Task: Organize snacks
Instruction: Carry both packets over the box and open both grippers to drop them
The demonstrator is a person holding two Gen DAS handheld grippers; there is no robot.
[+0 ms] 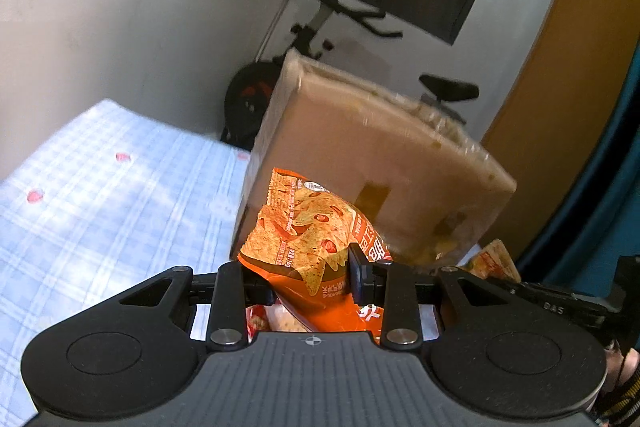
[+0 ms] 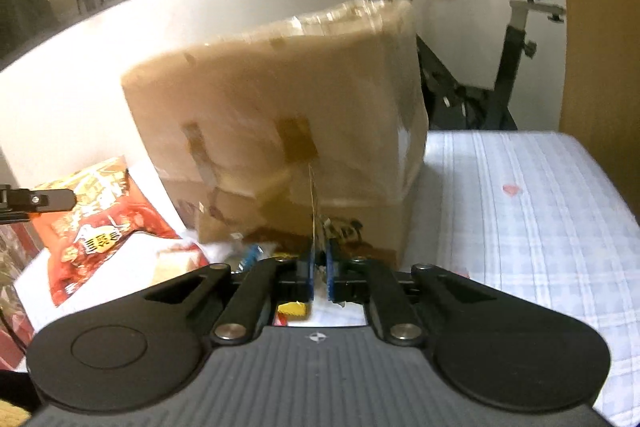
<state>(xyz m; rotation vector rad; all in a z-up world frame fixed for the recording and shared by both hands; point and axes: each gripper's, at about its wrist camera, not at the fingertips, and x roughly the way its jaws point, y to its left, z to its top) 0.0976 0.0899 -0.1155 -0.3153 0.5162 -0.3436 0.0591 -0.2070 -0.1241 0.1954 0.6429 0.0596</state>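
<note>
My left gripper point(image 1: 310, 281) is shut on an orange chip bag point(image 1: 308, 239) and holds it up in front of a taped cardboard box point(image 1: 380, 163). In the right wrist view the same box point(image 2: 280, 115) stands close ahead on the bed. My right gripper point(image 2: 319, 267) is shut on a thin edge of clear wrapper or tape point(image 2: 314, 211) that runs up to the box's front. A red snack bag point(image 2: 100, 223) lies left of the box, with the left gripper's finger point(image 2: 36, 201) over it.
A blue checked bedsheet point(image 1: 100, 195) covers the bed, also at the right in the right wrist view point(image 2: 528, 219). An exercise bike point(image 2: 512, 39) stands behind the box by the white wall. Small snack packets point(image 2: 256, 255) lie at the box's base. An orange-brown door point(image 1: 560, 87) is at the right.
</note>
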